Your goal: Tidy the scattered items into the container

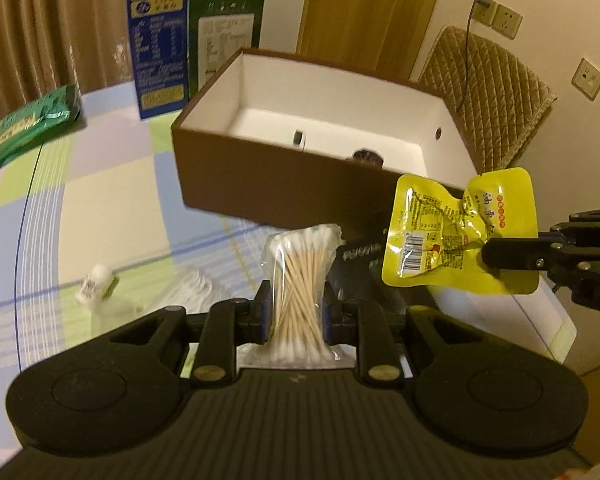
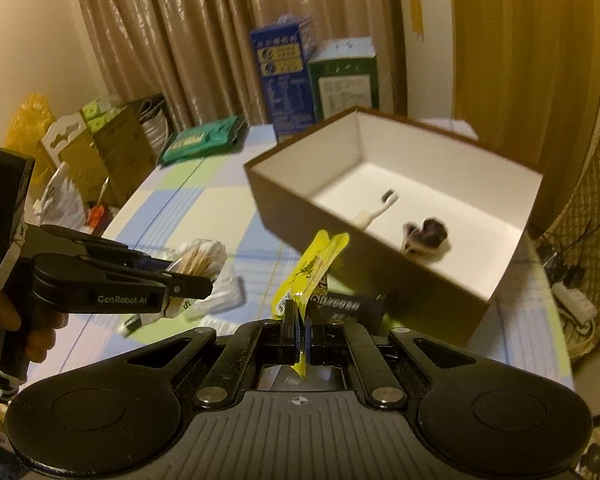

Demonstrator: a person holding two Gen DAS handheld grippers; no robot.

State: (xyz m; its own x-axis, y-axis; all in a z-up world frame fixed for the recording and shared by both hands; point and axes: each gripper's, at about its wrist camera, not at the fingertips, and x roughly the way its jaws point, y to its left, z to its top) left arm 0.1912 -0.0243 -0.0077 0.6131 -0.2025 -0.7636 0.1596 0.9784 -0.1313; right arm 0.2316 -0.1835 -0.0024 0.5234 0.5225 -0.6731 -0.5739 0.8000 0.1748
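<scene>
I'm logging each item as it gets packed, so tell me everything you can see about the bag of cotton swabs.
The bag of cotton swabs is a clear, crinkly plastic pouch packed with wooden-stemmed, white-tipped swabs. The left tool pinches it around the middle, holding it upright above the checked tablecloth, in front of the brown box. Only the tool's pads touch it.
</scene>
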